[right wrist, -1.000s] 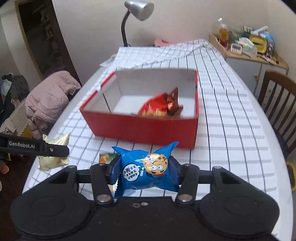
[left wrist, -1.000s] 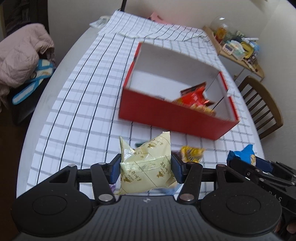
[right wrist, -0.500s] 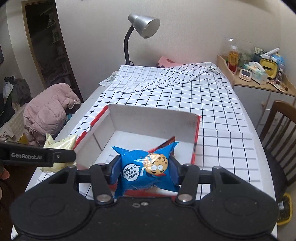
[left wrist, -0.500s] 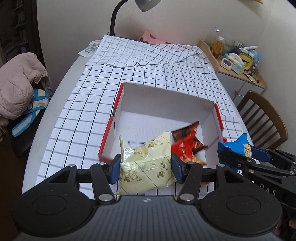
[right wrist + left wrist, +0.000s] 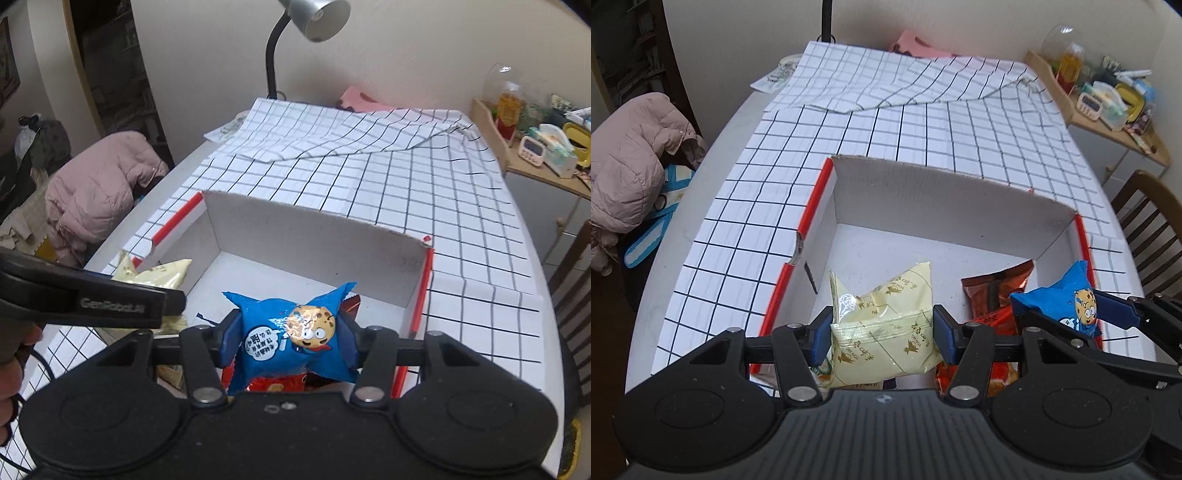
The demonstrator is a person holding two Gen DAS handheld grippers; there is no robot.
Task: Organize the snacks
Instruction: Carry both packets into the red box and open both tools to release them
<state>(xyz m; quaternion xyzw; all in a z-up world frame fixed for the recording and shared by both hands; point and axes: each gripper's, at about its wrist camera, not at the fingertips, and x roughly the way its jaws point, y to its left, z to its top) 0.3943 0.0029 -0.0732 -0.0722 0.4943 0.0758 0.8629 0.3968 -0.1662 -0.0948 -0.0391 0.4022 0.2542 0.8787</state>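
Snacks held: pale-yellow foil snack packet (image 5: pixel 882 328) pinched between the left gripper (image 5: pixel 882 334) pads; blue cookie-print snack packet (image 5: pixel 291 339) clamped in the right gripper (image 5: pixel 290 341).
Container: red-walled, white-lined cardboard box (image 5: pixel 923 192), directly ahead of and below both tools.
Done: red-orange foil snack packets (image 5: pixel 995 291) lie inside the box, beneath the right tool.
Left: release both held packets into the box.
Progress: judged partway.
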